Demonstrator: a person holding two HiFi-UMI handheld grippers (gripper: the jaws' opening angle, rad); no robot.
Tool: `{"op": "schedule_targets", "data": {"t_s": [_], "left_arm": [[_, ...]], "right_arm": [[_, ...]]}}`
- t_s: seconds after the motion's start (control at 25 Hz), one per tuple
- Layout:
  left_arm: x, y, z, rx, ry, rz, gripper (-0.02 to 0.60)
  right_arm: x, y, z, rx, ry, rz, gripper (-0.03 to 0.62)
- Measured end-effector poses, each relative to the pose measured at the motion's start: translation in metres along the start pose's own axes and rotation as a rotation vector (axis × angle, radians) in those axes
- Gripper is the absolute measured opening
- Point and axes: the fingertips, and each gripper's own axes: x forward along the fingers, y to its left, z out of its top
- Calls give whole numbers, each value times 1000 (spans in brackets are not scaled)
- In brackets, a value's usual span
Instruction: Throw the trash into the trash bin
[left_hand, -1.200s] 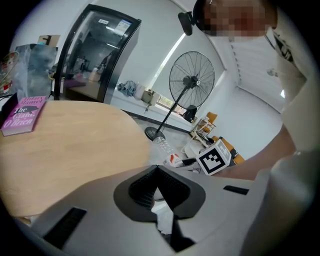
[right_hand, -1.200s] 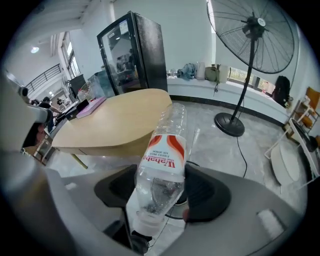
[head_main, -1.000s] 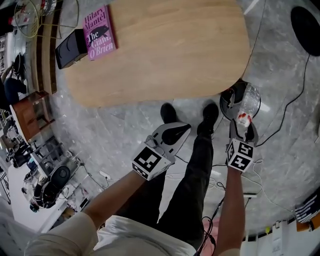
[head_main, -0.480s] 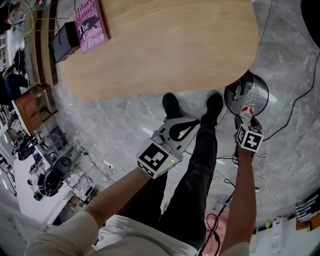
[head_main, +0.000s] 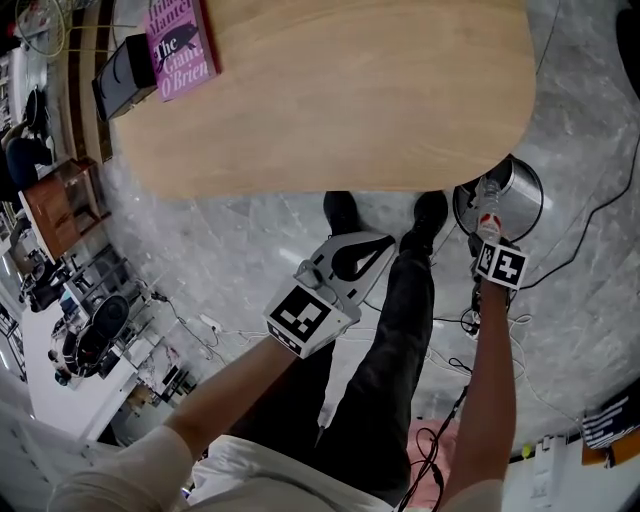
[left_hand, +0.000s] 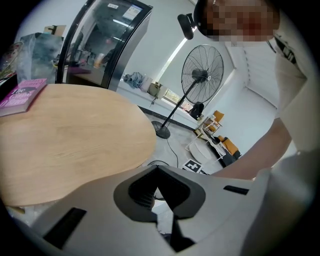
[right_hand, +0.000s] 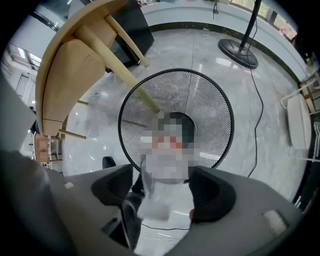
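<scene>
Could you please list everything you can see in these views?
table: one, light wood, ahead of the feet
book: one, pink, table's far left corner
box: one, black, beside the book
bin: one, black mesh, floor by the table's right end
bottle: one, clear with red label, over the bin
fan: one, black, standing beyond the table
cable: one, black, floor beside the bin
shoes: two, black, at the table's edge
left gripper: one, grey, jaws together, empty
right gripper: one, grey, above the bin; jaws have just been opening, bottle between them
</scene>
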Motion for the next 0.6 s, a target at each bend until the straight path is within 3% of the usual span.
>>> {"op": "schedule_targets", "data": {"t_s": [0.04, 0.12, 0.6], "left_arm": [[-2, 1, 0, 0, -1, 2, 5], [-8, 1, 1, -1, -3, 4, 5], [-55, -4, 24, 17, -58, 2, 5]], "right_arm": [[-2, 0, 0, -5, -6, -12, 377], [-8, -1, 2, -25, -27, -37, 391], [-79, 45, 19, -121, -177, -13, 391]]}}
